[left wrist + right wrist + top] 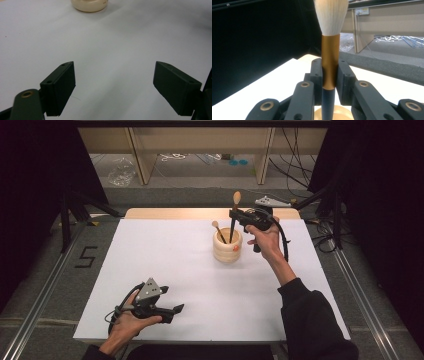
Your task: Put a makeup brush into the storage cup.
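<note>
Right tongs (pixel 329 75) clamp the brush (pixel 330 57) by its gold collar, upright over the wooden cup (pixel 227 247) mid-desk (pixel 165 255), handle end inside the cup. Second brush (pixel 218 230) leans in the cup. Left tongs (pixel 113 87) wide, holding nothing, low over the desk's near left.
</note>
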`<state>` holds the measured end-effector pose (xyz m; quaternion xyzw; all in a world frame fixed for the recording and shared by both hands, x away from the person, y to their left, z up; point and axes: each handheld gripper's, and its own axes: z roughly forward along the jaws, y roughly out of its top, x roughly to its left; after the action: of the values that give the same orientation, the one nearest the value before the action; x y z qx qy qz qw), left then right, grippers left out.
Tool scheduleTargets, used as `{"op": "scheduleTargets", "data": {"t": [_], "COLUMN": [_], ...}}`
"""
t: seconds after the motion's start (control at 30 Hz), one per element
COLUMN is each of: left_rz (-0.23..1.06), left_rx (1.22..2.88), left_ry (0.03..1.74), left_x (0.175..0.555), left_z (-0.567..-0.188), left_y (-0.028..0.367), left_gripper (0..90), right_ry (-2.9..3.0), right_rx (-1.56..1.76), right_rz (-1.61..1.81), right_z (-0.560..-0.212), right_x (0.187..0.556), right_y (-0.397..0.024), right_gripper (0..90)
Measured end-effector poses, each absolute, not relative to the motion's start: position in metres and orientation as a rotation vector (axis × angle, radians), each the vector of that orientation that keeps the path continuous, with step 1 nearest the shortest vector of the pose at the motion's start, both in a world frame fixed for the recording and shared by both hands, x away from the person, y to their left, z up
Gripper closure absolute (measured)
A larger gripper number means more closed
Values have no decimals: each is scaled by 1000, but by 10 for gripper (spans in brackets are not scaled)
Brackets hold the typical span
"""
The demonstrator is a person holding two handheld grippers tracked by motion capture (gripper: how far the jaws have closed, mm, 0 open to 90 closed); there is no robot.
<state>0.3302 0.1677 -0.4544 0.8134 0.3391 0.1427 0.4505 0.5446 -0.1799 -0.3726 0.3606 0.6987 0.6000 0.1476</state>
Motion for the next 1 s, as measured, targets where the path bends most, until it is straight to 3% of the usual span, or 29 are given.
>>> {"op": "scheduleTargets", "data": {"t": [1.0], "left_rz": [349], "left_rx": [2008], "left_ry": [837], "left_x": [331], "left_z": [-456], "left_y": [169], "left_gripper": [180], "right_ry": [2067], "right_rx": [1057], "right_rz": [1650], "right_z": [-392], "right_x": [549], "right_y": [-172], "right_gripper": [777]}}
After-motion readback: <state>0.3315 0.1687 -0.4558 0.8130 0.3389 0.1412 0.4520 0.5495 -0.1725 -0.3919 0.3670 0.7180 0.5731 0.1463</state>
